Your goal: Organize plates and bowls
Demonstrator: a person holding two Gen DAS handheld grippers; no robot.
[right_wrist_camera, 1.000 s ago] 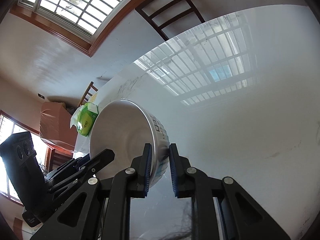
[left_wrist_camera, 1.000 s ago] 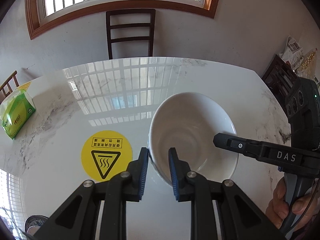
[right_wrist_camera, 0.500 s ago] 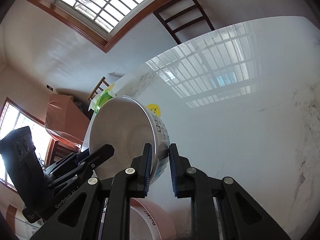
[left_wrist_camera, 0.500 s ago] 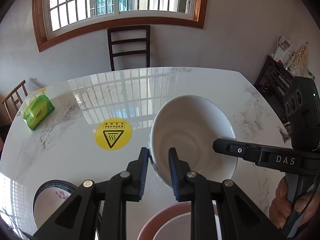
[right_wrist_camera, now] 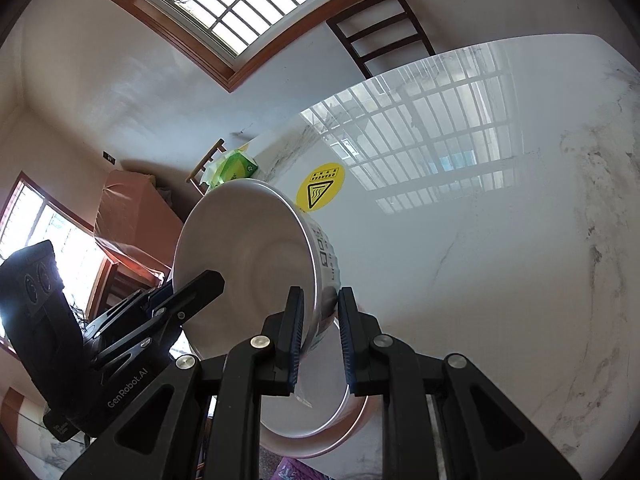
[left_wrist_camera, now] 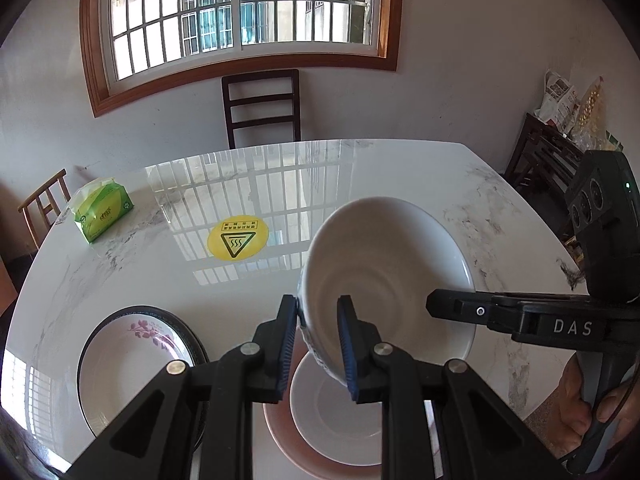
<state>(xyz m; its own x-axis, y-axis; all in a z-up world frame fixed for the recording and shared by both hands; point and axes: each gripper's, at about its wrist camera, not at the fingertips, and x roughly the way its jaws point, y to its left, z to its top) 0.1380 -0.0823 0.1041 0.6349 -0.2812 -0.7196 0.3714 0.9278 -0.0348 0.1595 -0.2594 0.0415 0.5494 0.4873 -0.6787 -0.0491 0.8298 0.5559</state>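
- White ceramic bowl (left_wrist_camera: pixel 384 280) with printed marks on its outer wall hangs tilted in the air, gripped at two sides of its rim, above the white marble surface (left_wrist_camera: pixel 140 272)
- Left gripper (left_wrist_camera: pixel 316 344) has its jaws nearly shut, pinching the near rim, one pad inside the wall and one outside
- Right gripper (right_wrist_camera: pixel 320 336) likewise stands nearly shut on the opposite rim; its black finger shows across the bowl in the left view
- A second ago only the bare surface and the round yellow warning sticker (left_wrist_camera: pixel 237 237) lay under the bowl; now the sticker sits further off, and a white dish resting in a pink plate (left_wrist_camera: pixel 332 420) has come into view directly beneath it
- A floral plate with a dark rim (left_wrist_camera: pixel 132 364) has also appeared at the left, beside that stack
- Neither grip has changed over that second
- My reading: the carry has brought the bowl over the stack, so lowering it level onto the white dish looks like the next step
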